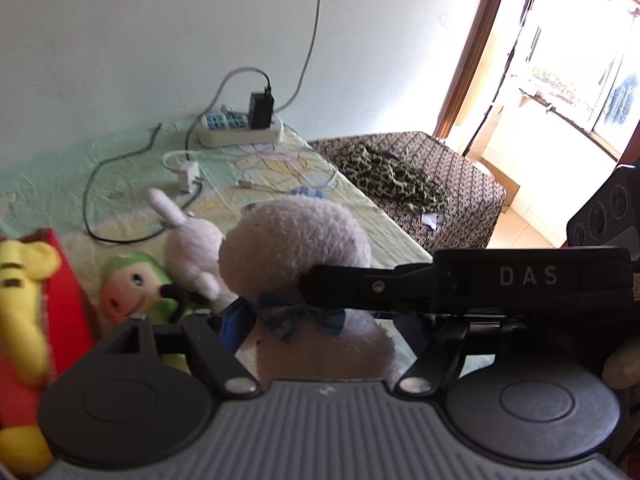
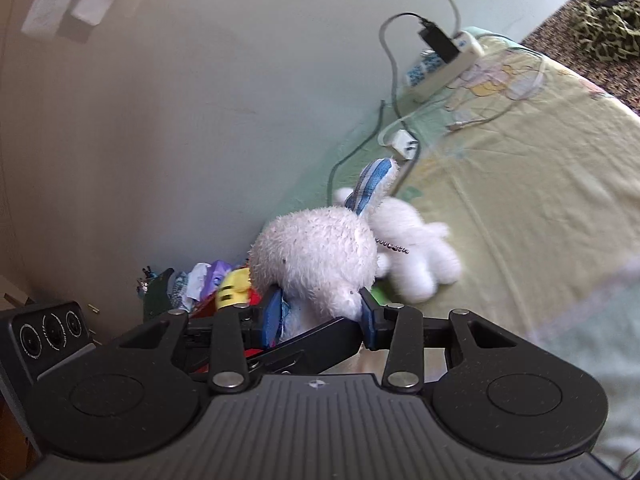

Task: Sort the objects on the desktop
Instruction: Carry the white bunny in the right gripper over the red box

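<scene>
A large white plush rabbit (image 1: 292,240) with a blue bow is held between both grippers above the cloth-covered table (image 1: 380,232). My left gripper (image 1: 320,328) stands wide around its body below the bow, the blue pad (image 1: 236,320) pressed to its side. My right gripper (image 2: 320,316) is shut on the rabbit (image 2: 316,256) at the head. Its black finger (image 1: 340,288) crosses the left wrist view from the right. One finger of the left gripper (image 2: 312,340) shows under the head. A red box (image 1: 68,300) at left holds a yellow plush (image 1: 20,280).
A small white plush (image 1: 192,248) and a green-hooded doll (image 1: 132,288) lie beside the box. A power strip (image 1: 240,128), a white charger (image 1: 188,172) and loose cables sit by the wall. A brown patterned bed with camouflage cloth (image 1: 392,176) stands beyond the table's right edge.
</scene>
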`<state>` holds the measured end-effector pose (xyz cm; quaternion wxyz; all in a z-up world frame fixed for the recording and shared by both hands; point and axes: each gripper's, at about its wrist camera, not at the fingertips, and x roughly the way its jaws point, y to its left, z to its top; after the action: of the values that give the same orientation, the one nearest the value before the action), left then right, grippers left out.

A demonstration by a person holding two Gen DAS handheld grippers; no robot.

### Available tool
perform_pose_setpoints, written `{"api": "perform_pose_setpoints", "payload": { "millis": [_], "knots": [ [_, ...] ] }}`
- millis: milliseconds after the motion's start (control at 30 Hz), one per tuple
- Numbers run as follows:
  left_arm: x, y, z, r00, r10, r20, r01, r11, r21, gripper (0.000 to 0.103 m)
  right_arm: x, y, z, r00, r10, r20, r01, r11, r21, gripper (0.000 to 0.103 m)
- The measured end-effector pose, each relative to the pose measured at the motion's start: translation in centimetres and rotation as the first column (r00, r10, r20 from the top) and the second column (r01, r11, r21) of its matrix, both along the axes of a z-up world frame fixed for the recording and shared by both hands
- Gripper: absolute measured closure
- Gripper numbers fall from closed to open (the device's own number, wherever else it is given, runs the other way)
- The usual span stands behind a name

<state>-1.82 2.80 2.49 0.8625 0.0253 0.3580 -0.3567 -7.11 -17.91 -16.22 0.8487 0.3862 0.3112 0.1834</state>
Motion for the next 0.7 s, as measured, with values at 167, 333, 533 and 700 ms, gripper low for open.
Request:
{"api": "perform_pose_setpoints", "payload": {
  "millis": [167, 333, 533, 700],
  "knots": [
    [-0.9, 5.3, 2.2, 0.997, 0.007, 0.072, -0.004, 0.999, -0.033, 0.028, -0.4, 4.7, 2.1, 0.997, -0.001, 0.071, 0.002, 1.0, -0.015, 0.06],
    [-1.2, 9.8, 3.7, 0.99, 0.028, 0.141, -0.02, 0.998, -0.057, 0.027, 0.0, 9.1, 3.4, 0.991, 0.007, 0.13, -0.006, 1.0, -0.007, 0.06],
    [-0.8, 14.6, 4.4, 0.983, 0.069, 0.173, -0.058, 0.996, -0.07, 0.026, 0.8, 13.5, 4.2, 0.987, 0.041, 0.153, -0.04, 0.999, -0.007, 0.06],
    [0.0, 18.3, 4.2, 0.977, 0.126, 0.175, -0.113, 0.99, -0.08, 0.025, 2.3, 17.4, 4.5, 0.984, 0.093, 0.15, -0.093, 0.996, -0.01, 0.06]
  ]
}}
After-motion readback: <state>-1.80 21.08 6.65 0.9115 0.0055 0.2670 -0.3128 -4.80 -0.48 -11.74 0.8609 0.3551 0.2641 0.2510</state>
